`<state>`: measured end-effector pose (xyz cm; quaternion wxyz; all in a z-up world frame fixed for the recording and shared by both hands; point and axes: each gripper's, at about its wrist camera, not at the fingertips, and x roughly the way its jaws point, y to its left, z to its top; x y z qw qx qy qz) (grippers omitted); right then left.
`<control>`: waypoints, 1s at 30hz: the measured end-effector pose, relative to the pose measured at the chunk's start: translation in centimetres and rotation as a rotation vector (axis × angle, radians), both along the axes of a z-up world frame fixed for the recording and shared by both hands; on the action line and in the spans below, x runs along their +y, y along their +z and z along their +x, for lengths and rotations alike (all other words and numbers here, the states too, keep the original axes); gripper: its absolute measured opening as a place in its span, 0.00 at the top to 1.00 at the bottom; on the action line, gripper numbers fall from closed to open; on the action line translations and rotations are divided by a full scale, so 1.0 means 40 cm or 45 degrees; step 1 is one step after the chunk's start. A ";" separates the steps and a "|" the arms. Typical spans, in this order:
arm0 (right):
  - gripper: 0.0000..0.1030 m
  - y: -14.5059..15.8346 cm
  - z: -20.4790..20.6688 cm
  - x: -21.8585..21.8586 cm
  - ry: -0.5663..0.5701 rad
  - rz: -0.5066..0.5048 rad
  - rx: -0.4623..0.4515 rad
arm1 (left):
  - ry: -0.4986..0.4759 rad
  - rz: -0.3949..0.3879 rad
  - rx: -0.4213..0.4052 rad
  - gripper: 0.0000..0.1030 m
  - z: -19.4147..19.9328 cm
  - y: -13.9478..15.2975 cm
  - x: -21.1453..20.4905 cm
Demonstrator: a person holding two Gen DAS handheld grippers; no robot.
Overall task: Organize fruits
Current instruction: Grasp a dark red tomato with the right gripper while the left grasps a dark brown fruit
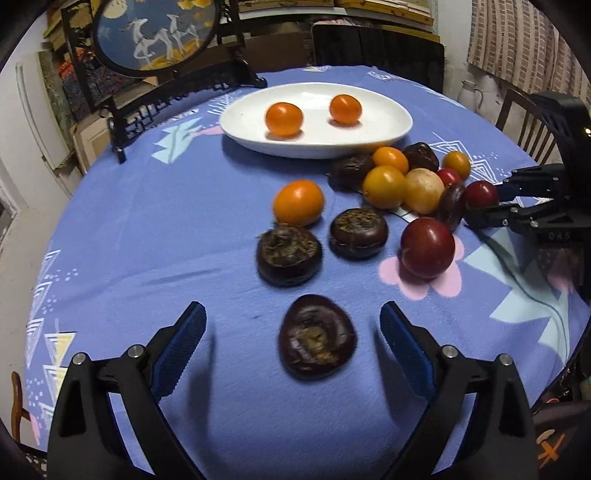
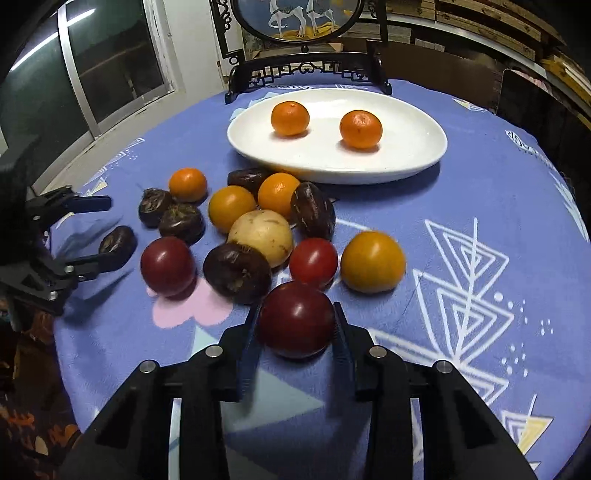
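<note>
A dark brown water chestnut (image 1: 317, 338) lies on the blue cloth between the fingers of my left gripper (image 1: 291, 308), which stands open and clear of it on both sides. The right wrist view shows the same left gripper (image 2: 116, 230) open around that chestnut (image 2: 118, 242). My right gripper (image 2: 297, 306) is shut on a dark red fruit (image 2: 295, 319), at the near edge of the mixed pile. In the left wrist view the right gripper (image 1: 484, 205) holds this red fruit (image 1: 480, 194). The white plate (image 1: 388, 122) carries two oranges (image 1: 283, 119).
Loose orange, red, dark brown and one pale yellow fruit (image 1: 424, 190) lie between the plate and the grippers. A round painted screen on a black stand (image 1: 155, 33) stands behind the plate. A wooden chair (image 1: 524, 122) is past the table's far right edge.
</note>
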<state>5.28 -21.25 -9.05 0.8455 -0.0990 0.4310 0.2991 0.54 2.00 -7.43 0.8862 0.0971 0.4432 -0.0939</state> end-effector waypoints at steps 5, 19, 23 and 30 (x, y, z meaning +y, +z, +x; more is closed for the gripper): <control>0.64 0.017 -0.025 -0.039 -0.029 0.017 -0.018 | -0.018 -0.048 0.075 0.61 0.021 -0.020 -0.018; 0.64 0.145 0.008 -0.060 -0.026 0.101 -0.159 | 0.051 -0.011 -0.185 0.61 0.104 0.167 -0.072; 0.64 0.232 0.049 -0.041 -0.038 0.157 -0.267 | 0.109 -0.004 -0.278 0.61 0.190 0.235 -0.109; 0.64 0.324 0.155 -0.008 -0.070 0.236 -0.364 | 0.162 -0.003 -0.316 0.61 0.334 0.269 -0.157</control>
